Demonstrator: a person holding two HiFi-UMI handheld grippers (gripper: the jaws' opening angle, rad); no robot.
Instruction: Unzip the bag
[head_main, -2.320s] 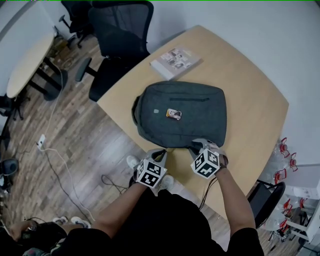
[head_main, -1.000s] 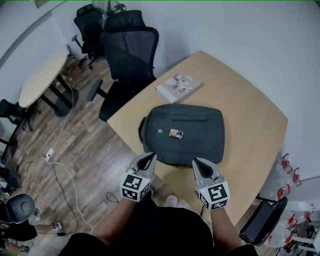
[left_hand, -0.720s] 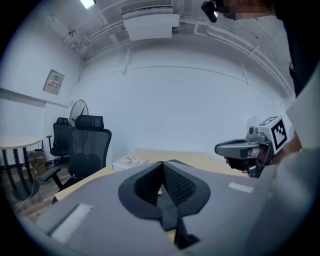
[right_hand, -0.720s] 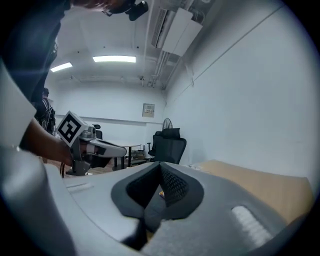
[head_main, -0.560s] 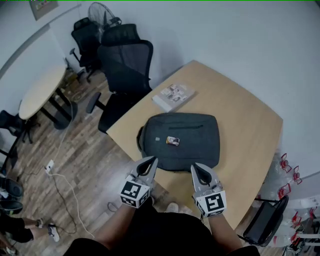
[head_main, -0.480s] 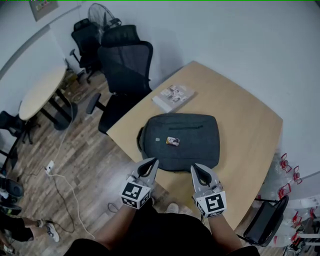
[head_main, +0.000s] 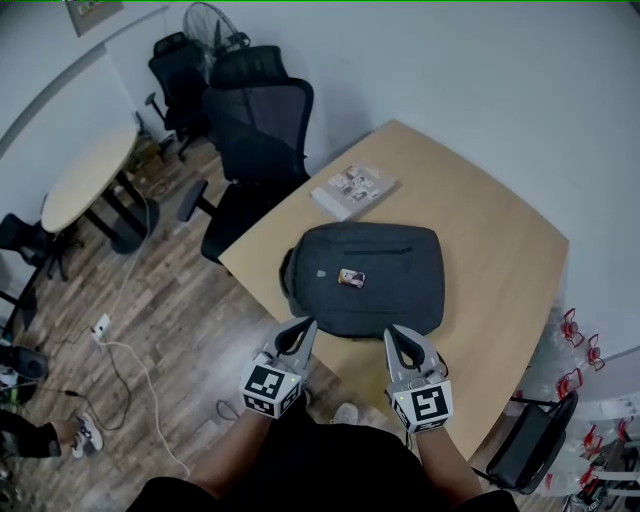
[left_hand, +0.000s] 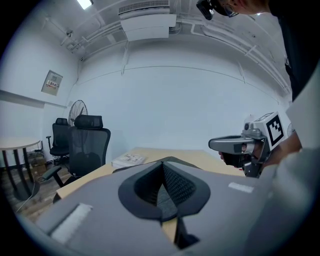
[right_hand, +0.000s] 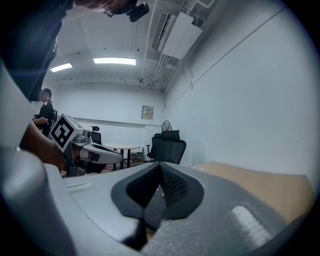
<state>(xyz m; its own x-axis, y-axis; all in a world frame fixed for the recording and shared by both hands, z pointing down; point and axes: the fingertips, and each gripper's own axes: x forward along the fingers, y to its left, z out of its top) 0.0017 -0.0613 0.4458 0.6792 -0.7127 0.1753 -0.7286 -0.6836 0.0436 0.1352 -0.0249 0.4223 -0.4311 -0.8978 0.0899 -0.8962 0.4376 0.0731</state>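
The left gripper (head_main: 302, 326) and right gripper (head_main: 395, 334) are hovering, jaws closed and empty, apart from the grey backpack (head_main: 372, 285) lying on the wooden table (head_main: 495, 250); unzipping it unbraced is probably risking dragging it off the near edge.

Around the edges, right now:
Flat white booklet (head_main: 353, 190) on the tan wooden table (head_main: 490, 250), well ahead of the left gripper (head_main: 298, 330); black mesh office chair (head_main: 258, 120) beyond.

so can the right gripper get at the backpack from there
Probably yes: the right gripper sits just short of the backpack, with nothing between them, though its shut jaws must open first.
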